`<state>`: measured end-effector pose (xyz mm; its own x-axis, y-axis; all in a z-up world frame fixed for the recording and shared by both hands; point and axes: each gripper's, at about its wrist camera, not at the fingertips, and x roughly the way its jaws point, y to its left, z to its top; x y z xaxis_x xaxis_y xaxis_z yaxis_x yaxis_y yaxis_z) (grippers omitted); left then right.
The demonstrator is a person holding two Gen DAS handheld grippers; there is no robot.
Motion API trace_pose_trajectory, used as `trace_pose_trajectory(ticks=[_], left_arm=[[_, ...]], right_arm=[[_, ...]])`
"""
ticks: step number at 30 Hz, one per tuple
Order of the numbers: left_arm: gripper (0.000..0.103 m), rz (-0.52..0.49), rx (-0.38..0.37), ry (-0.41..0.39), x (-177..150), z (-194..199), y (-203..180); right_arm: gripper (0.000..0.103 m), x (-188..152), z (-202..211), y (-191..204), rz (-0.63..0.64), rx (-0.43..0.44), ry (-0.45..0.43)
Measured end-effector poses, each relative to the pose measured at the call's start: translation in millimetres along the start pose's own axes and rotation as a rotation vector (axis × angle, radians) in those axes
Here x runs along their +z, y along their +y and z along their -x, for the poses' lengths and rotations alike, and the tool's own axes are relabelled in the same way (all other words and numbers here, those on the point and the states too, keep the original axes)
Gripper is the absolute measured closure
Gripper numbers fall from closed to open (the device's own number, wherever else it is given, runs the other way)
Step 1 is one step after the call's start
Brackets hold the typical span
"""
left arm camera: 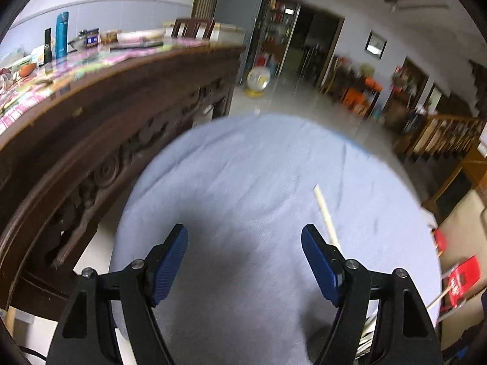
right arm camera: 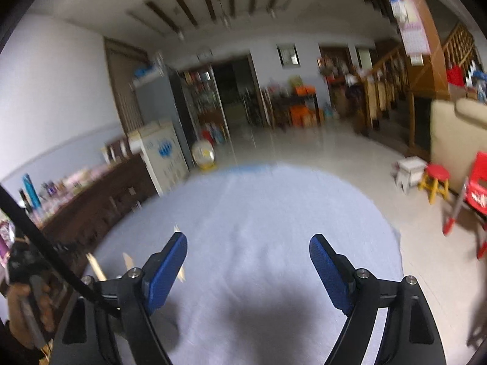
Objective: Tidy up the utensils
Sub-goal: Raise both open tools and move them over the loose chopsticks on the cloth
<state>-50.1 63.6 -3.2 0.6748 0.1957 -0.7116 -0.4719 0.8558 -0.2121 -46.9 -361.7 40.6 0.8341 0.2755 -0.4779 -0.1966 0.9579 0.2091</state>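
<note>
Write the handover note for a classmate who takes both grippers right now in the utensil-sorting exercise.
Left gripper: open, nothing between the jaws.
Right gripper: open, empty too.
Things: pale wooden sticks, probably chopsticks, lie on the blue cloth, just right of the left gripper; from the right wrist view several show left of the right gripper.
Done: cannot tell; no organizer in view.
Left: gather the sticks and put them away.

Carved dark sideboard [left arm camera: 100, 140] beside pale blue cloth [left arm camera: 252, 182]; red stool [right arm camera: 436, 176].
</note>
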Motion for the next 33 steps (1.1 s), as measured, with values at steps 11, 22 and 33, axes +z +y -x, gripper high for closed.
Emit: trace_pose_trajectory(ticks=[11, 22, 33], left_arm=[[0.026, -0.065, 0.039, 0.063, -8, -23, -8], [0.026, -0.082, 0.025, 0.136, 3, -51, -12], [0.026, -0.098, -0.015, 0.331, 41, -127, -34]], right_arm=[[0.018, -18, -65, -45, -0.061, 0.042, 0.281], [0.018, -9, -118, -36, 0.034, 0.045, 0.445], [0.019, 23, -241, 12, 0.115, 0.182, 0.700]])
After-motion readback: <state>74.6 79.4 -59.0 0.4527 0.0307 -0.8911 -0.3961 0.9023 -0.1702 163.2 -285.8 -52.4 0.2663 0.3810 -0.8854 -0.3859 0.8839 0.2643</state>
